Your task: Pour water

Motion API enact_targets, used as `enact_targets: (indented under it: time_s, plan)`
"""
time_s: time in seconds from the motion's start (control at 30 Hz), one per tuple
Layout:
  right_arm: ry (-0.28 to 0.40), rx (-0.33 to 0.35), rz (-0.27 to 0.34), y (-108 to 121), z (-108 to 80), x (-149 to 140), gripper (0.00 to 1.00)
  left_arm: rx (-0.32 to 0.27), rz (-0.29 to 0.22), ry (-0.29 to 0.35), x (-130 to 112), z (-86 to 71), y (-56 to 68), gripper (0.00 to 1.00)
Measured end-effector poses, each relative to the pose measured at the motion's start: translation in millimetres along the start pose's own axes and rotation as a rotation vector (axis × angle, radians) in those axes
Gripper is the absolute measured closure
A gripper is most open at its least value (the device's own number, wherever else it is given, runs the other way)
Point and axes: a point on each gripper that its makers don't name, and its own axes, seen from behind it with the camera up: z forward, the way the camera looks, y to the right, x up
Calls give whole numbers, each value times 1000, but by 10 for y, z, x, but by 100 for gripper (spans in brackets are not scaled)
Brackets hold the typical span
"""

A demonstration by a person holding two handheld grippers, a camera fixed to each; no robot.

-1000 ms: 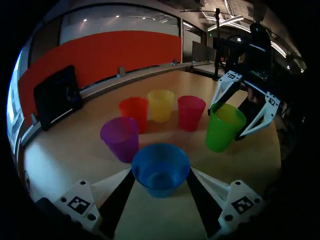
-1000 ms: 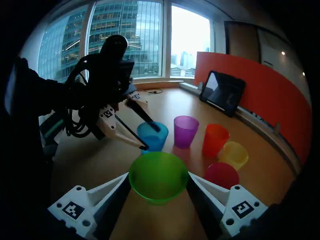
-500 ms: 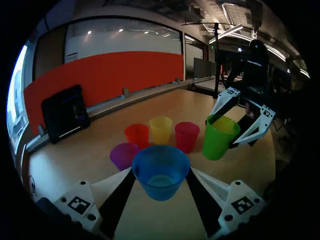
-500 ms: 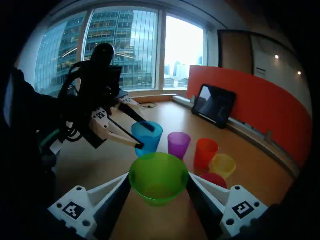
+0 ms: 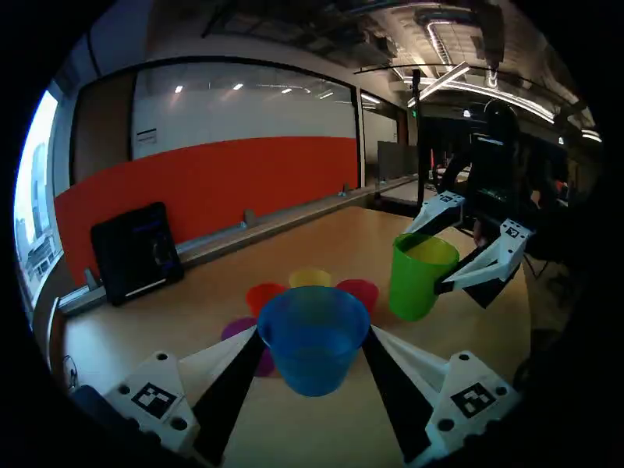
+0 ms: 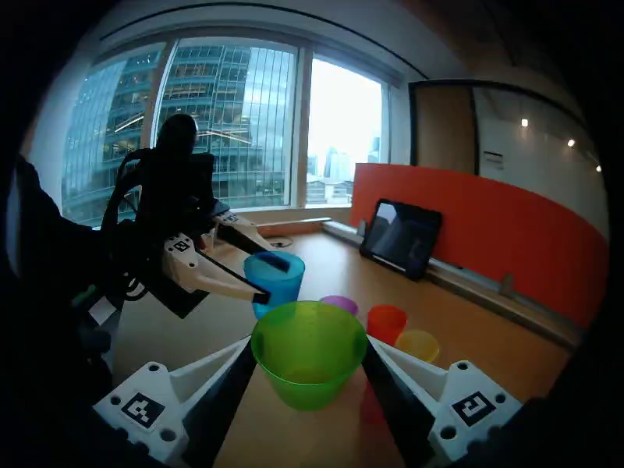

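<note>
The left gripper (image 5: pixel 313 337) pinches a blue cup (image 5: pixel 312 370) between its two fingers, one pressing on each side of the wall. The cup sits upright at 6 o'clock in the left gripper view. The right gripper (image 6: pixel 310 347) clamps a green cup (image 6: pixel 310 378) in the same way, also upright and also at 6 o'clock in its own view. Whether either translucent cup holds water is hard to tell. In the left gripper view the green cup stands out at 3 o'clock of the blue one, gripped by white fingers (image 5: pixel 487 265) on either side and apart from the blue cup. In the right gripper view the blue cup hangs at 10 o'clock of the green one, and both cups appear clear of the wooden table (image 5: pixel 343 242). Four more cups stand close together on the table beyond the blue cup. A purple cup (image 5: pixel 232 327) is at 9 o'clock of it, an orange cup (image 5: pixel 264 296) at 11, a yellow cup (image 5: pixel 310 277) at 12 and a red cup (image 5: pixel 360 290) at 1. A dark tablet (image 5: pixel 136 251) leans near the table's far edge at 9 o'clock of the left gripper view, under an orange wall (image 5: pixel 218 179). In the right gripper view tall windows (image 6: pixel 234 132) fill the 11 o'clock side.
</note>
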Motion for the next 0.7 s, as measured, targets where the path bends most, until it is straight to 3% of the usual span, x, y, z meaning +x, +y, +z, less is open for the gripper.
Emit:
enact_targets:
  time_s: [0.3,0.7]
  plan:
    - [84,-66,7,99,-78,250,7,-6,1,72,277,-43,52,14]
    - [171,-100,6,168,-149,523,7,-7,10,142,595,-107,94,14]
